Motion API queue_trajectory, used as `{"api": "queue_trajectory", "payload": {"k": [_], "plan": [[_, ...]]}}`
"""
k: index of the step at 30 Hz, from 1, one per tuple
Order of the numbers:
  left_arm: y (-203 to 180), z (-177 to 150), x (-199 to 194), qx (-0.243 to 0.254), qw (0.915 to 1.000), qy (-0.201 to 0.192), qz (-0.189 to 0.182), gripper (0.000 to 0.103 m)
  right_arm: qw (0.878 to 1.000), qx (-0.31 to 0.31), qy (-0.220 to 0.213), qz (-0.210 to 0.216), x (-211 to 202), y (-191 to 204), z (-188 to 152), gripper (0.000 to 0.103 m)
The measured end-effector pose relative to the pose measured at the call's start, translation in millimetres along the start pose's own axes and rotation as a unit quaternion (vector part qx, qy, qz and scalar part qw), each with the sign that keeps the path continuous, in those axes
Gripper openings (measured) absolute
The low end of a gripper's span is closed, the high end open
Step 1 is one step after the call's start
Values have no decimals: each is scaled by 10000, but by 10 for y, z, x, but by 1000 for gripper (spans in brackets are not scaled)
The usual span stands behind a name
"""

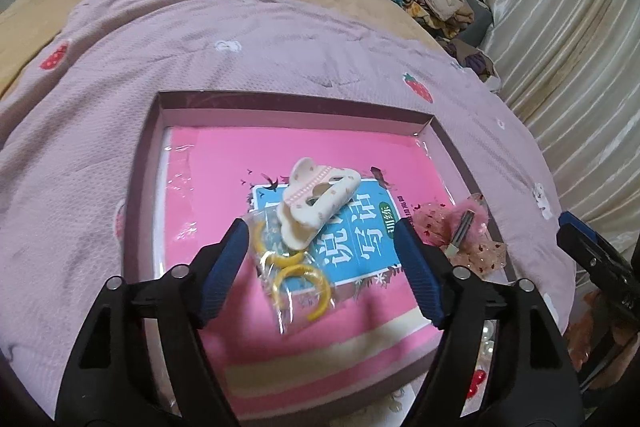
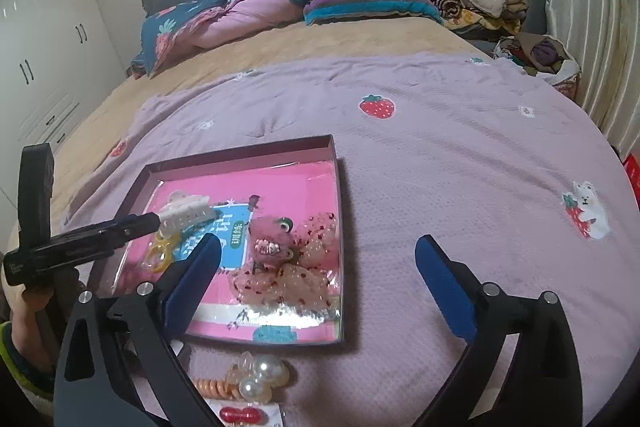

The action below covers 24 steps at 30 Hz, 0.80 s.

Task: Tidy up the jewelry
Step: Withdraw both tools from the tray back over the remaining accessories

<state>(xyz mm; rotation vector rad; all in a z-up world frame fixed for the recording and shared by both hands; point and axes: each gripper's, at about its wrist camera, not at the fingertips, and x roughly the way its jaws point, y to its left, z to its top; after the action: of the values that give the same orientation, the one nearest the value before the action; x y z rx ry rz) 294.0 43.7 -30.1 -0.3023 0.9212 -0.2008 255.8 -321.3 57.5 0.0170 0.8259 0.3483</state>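
Both my tongs are open, nothing gripped. Left tongs (image 1: 320, 239) hover over the shallow box (image 1: 288, 99) on the bed's pink strawberry blanket (image 1: 280, 39); pads spread wide, touching nothing. Between and just beyond them: the white claw hair clip (image 1: 316, 201) lies on the pink book cover (image 1: 224, 163) lining the box, with its near end overlapping a clear packet of yellow rings (image 1: 296, 275). From the right wrist view the clip (image 2: 186, 213) sits right at the tip of the left tool; contact there I can't tell.

Right tongs (image 2: 318, 247) are spread wide too, left finger over the box's near edge, right finger over bare blanket. The pink fuzzy hair bow with sequin mesh (image 2: 280, 259) lies in the box's right half, against the right wall. Outside the box, on the blanket near its front edge: a pearl hair tie (image 2: 260, 373), an orange coil tie (image 2: 212, 387) beside it, and a red piece on a card (image 2: 240, 415) at the bottom edge.
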Motion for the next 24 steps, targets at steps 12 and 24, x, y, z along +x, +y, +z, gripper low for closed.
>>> {"api": "queue_trajectory", "payload": {"k": [12, 24], "plan": [[-225, -71, -626, 16, 9987, -480, 142, 92, 9995, 65, -300, 57, -476, -114, -107, 99], [-250, -271, -1115, -40, 9965, -801, 225, 93, 9976, 14, -669, 181, -970, -70, -181, 99]]}}
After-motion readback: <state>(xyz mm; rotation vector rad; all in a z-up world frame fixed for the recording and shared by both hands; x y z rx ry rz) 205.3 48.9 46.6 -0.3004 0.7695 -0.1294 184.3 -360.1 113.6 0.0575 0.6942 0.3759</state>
